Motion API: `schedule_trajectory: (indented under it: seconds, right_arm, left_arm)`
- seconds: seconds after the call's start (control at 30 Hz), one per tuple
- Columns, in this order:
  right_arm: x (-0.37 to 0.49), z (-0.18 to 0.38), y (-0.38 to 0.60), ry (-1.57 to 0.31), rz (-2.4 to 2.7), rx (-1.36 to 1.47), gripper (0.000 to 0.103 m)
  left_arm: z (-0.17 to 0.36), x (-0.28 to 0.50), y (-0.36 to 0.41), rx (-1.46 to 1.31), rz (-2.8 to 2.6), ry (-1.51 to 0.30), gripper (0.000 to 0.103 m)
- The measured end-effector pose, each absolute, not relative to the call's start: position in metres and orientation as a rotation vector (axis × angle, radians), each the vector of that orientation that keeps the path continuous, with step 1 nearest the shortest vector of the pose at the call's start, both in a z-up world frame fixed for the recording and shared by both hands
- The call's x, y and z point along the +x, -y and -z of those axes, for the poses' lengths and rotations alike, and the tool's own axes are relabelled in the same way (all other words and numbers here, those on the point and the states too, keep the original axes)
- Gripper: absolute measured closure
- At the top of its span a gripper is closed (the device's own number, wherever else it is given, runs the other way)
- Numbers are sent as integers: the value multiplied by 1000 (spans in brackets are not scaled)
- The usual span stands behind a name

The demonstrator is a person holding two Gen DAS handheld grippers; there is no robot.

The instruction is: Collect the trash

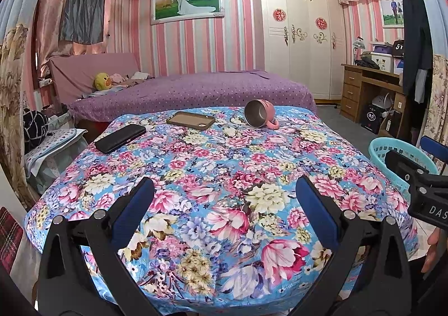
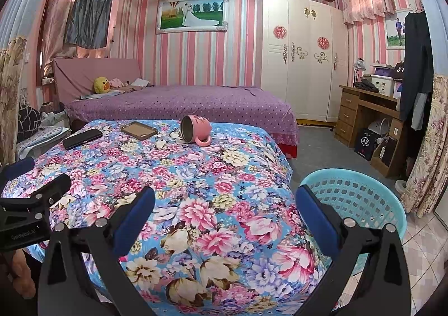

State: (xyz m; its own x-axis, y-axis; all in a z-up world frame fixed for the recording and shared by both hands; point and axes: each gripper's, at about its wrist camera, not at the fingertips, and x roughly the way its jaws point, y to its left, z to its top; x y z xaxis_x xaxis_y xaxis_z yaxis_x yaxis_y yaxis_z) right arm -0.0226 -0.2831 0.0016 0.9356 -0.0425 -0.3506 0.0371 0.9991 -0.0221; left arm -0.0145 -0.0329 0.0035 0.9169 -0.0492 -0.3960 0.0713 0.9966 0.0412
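A table under a floral cloth [image 1: 224,176] carries a pink mug [image 1: 261,113] lying on its side, a brown phone case [image 1: 191,120] and a black phone [image 1: 121,138], all at the far edge. They also show in the right wrist view: the mug [image 2: 196,129], the case [image 2: 139,129], the phone [image 2: 82,138]. My left gripper [image 1: 224,192] is open and empty over the near part of the cloth. My right gripper [image 2: 225,198] is open and empty over the table's right side, beside a turquoise basket [image 2: 355,192].
The turquoise basket [image 1: 397,159] stands on the floor right of the table. A purple bed [image 1: 196,92] lies behind it. A white wardrobe [image 1: 302,35] and a wooden desk [image 1: 369,89] stand at the right. A cluttered stand [image 1: 50,148] sits at the left.
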Motion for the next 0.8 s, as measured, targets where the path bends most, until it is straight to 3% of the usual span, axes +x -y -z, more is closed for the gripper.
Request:
schedule_trajectory:
  seconds: [0.8]
  right_arm:
    - [-23, -3, 283, -361, 40, -15, 5]
  left_arm:
    - [-8, -12, 34, 45, 70, -409, 5]
